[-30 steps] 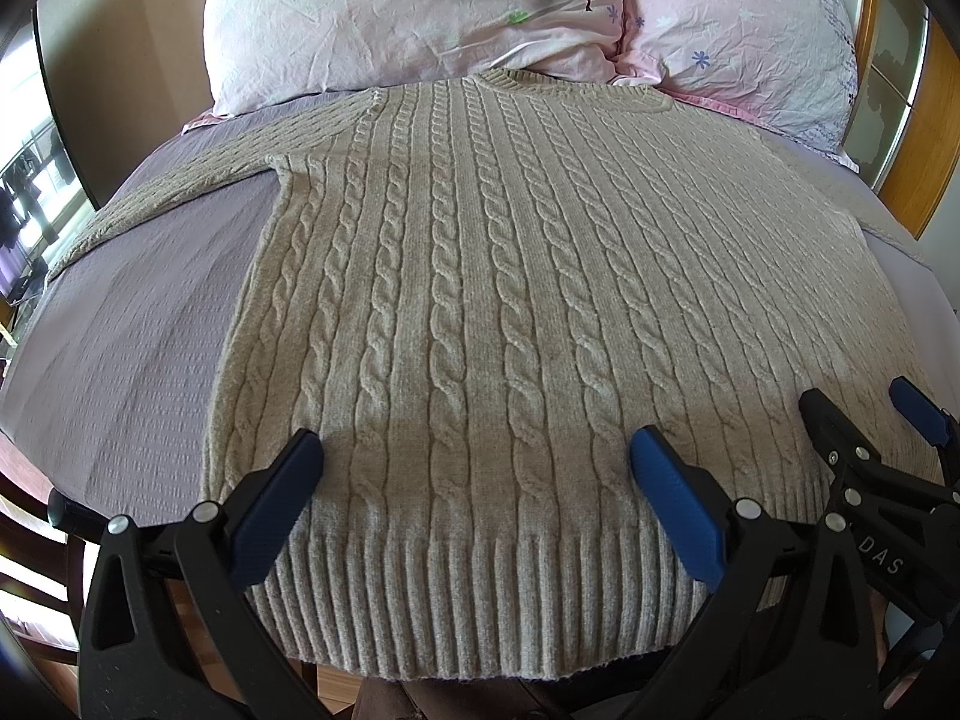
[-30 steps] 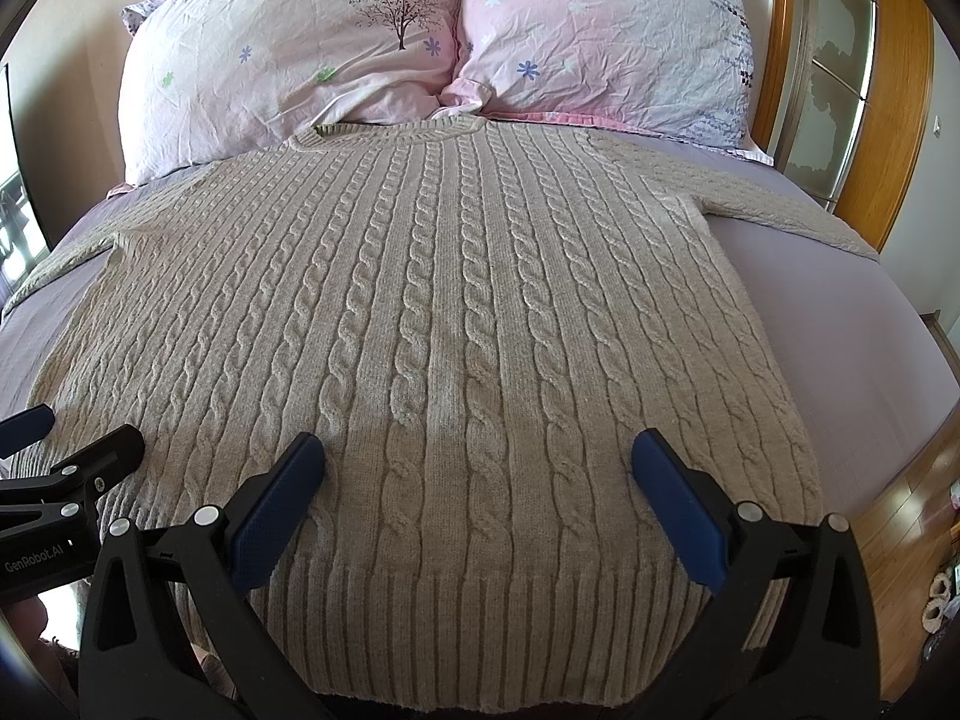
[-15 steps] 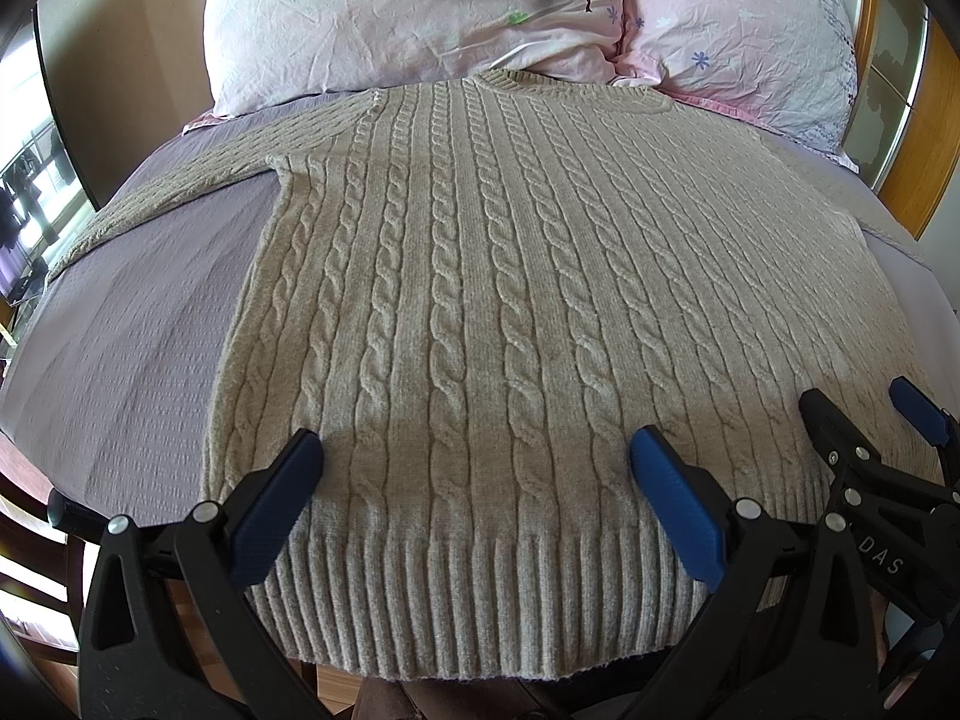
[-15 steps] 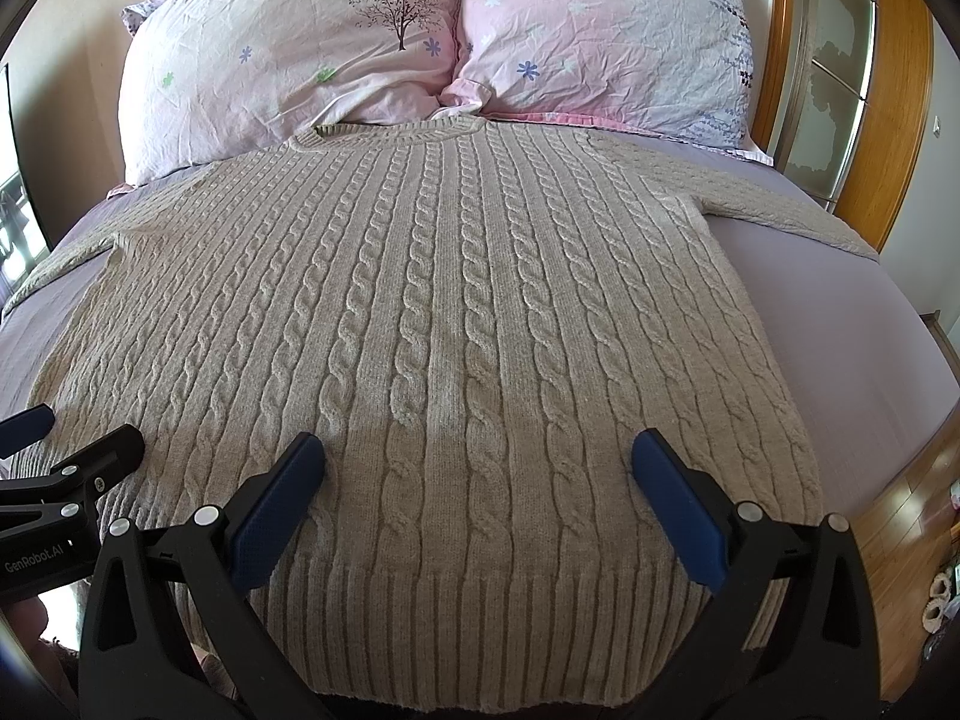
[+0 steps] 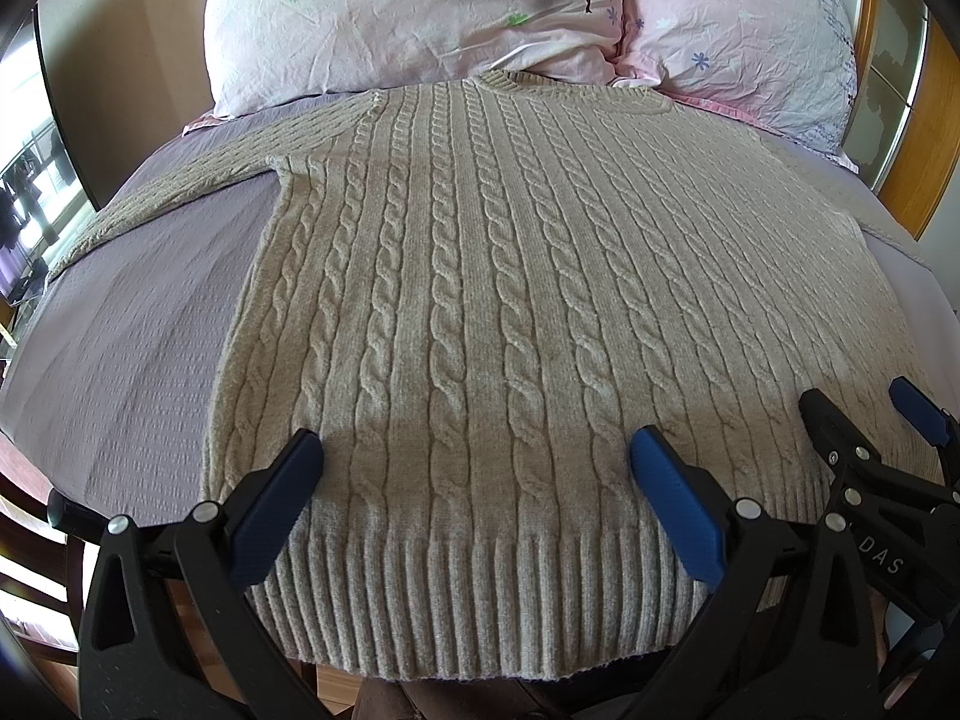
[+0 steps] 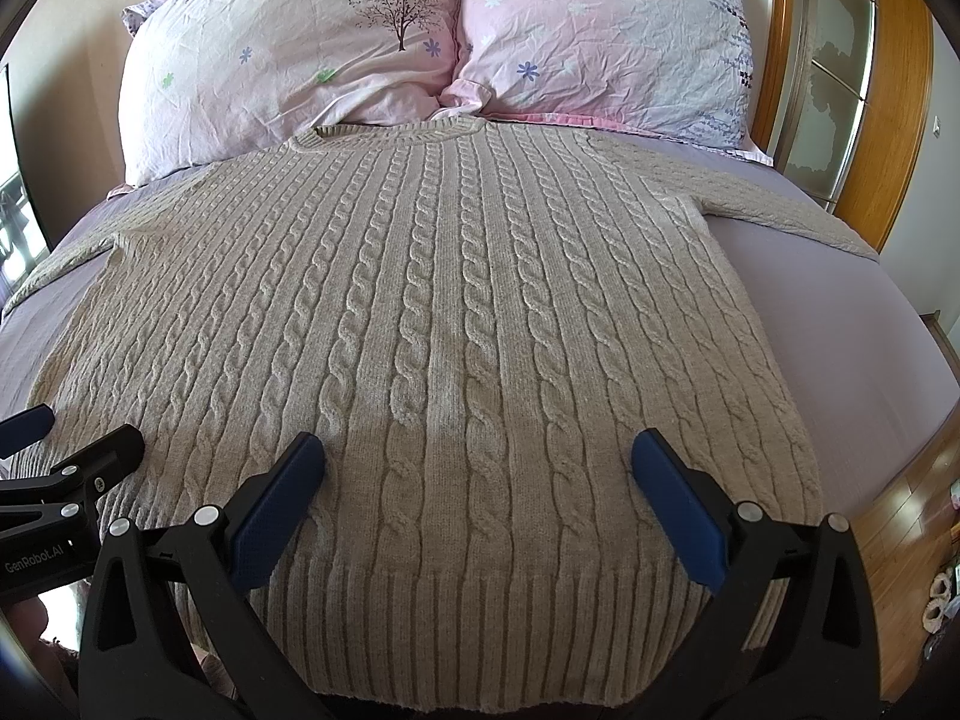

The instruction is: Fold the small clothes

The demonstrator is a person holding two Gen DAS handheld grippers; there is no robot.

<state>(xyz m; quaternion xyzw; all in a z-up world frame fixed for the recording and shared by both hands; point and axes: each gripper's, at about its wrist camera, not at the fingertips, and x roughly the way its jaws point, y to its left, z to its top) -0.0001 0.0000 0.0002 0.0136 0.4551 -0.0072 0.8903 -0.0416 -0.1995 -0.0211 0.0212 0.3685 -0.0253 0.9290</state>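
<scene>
A beige cable-knit sweater (image 5: 510,276) lies flat and face up on the bed, neck toward the pillows, both sleeves spread out sideways; it also shows in the right wrist view (image 6: 456,312). My left gripper (image 5: 474,456) is open and empty, hovering over the ribbed hem on the left half. My right gripper (image 6: 477,456) is open and empty over the hem on the right half. Each gripper shows in the other's view: the right one at the right edge (image 5: 870,420), the left one at the left edge (image 6: 66,438).
The sweater rests on a lilac bedsheet (image 5: 120,348). Two pink flowered pillows (image 6: 288,48) lie at the head. A wooden-framed wardrobe (image 6: 840,90) stands to the right. The bed's near edge is under the hem, with wooden floor (image 6: 900,528) at the right.
</scene>
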